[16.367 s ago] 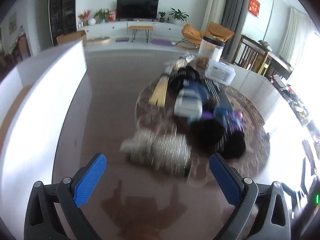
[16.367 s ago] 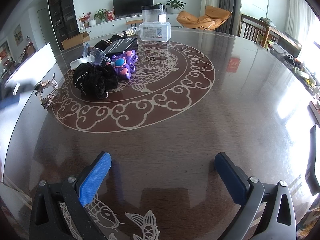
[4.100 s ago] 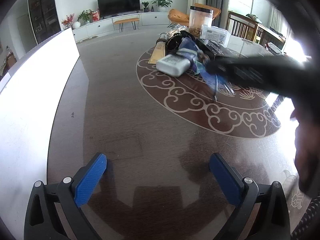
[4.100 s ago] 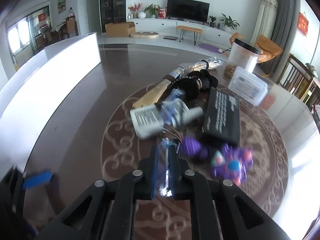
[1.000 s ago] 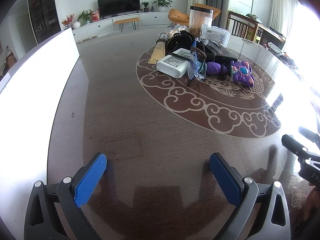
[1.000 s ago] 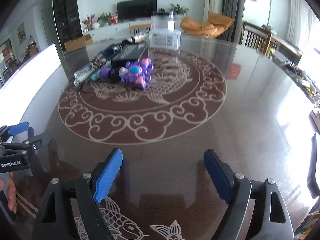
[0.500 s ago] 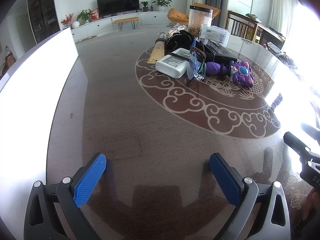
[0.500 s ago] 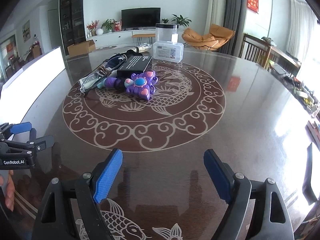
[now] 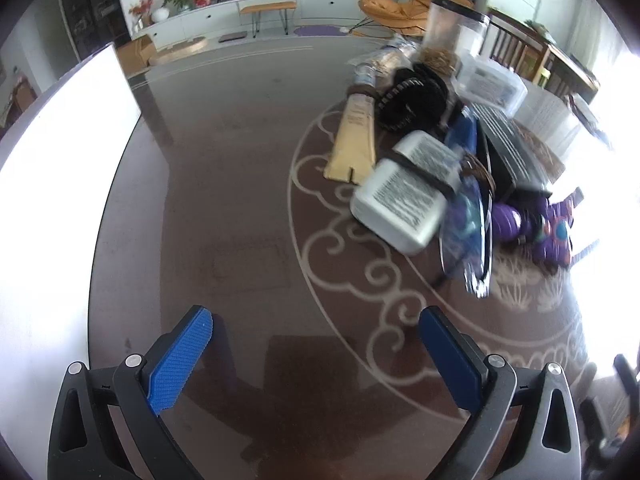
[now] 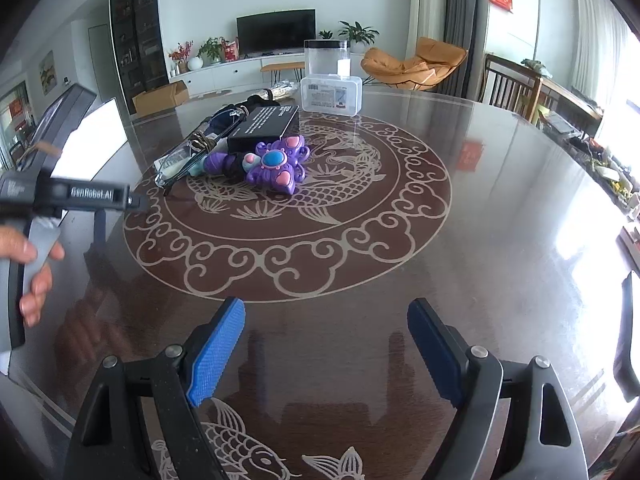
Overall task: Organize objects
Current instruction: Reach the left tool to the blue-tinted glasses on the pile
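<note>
We see both the left gripper point(image 9: 316, 354) and right gripper point(image 10: 326, 350) with jaws wide, empty, over the dark round table point(image 10: 500, 216). Clutter pile mid-table: purple toy point(image 10: 276, 164), black box point(image 10: 264, 122), white charger point(image 9: 404, 196). Beyond, TV point(image 10: 276, 31) and orange chair point(image 10: 414, 62)

The objects lie bunched in a pile on the far-left part of the round surface point(image 10: 460, 280), inside its inlaid ring. In the right wrist view, the butterfly toy point(image 10: 276, 166) sits nearest, at the pile's right front; the flat box point(image 10: 264, 123) lies just behind it, and the glasses point(image 10: 192, 156) rest to the left, beside the toy. Further back stands the lidded plastic case point(image 10: 332, 94), with the tall clear jar point(image 10: 327, 58) behind it. In the left wrist view, the labelled bottle point(image 9: 404, 192) lies left of the glasses — the wooden piece point(image 9: 354, 140) and the hair claw point(image 9: 412, 96) lie beyond it.
</note>
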Demonstrator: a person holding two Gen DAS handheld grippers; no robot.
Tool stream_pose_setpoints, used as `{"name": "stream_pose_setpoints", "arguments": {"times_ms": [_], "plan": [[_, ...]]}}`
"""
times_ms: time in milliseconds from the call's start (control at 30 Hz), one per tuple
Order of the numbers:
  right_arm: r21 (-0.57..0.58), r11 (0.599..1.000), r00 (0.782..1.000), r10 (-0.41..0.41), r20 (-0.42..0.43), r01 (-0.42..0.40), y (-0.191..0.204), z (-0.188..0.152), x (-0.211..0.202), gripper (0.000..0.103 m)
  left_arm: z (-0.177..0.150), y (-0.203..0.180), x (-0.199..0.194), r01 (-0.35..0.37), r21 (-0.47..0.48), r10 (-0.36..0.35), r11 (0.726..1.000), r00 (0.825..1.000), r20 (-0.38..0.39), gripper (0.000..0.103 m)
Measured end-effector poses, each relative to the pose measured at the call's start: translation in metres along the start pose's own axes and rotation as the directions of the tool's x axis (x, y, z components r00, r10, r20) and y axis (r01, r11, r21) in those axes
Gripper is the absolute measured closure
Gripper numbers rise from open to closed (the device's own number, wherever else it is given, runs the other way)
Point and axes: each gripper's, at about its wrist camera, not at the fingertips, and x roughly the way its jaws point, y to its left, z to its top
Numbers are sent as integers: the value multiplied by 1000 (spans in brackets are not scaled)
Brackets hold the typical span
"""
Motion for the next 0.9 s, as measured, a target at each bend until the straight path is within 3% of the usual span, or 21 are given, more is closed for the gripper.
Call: {"name": "stream_pose_setpoints", "arguments": {"times_ms": [167,233,333,400,600,667,700,733,900], "plan": [[13,1000,1000,12,-8,-11,-3,0,1,19,10,17,-30,123,-131,-106,984,986,126,0],[20,1000,1000,14,-12,-14,-5,0,1,19,18,9,-37,191,-101,-174,976,973,152,0],[20,1000,1000,15,-11,-14,-5,0,1,19,37,-26,-32,218,15,-218,976,970,109,0],[19,1000,1000,15,-8,-15,-5,0,0,19,49,-47,-26,216,80,-224,973,970,96,0],[23,1000,1000,17,-5,-17,-6,0,0,19,74,-88,6,107,195,-118,975,992,46,0],[22,1000,1000,18,-7,-18,-6,0,0,19,71,-90,7,75,210,-88,975,995,53,20],[21,1000,1000,19,-8,-19,-6,0,0,19,69,-89,7,86,204,-99,975,994,54,43],[21,1000,1000,19,-9,-18,-6,0,0,19,68,-86,8,94,188,-106,978,993,51,80],[21,999,1000,24,-12,-24,-7,-1,0,19,47,-72,-12,90,134,-103,987,990,93,81]]}}
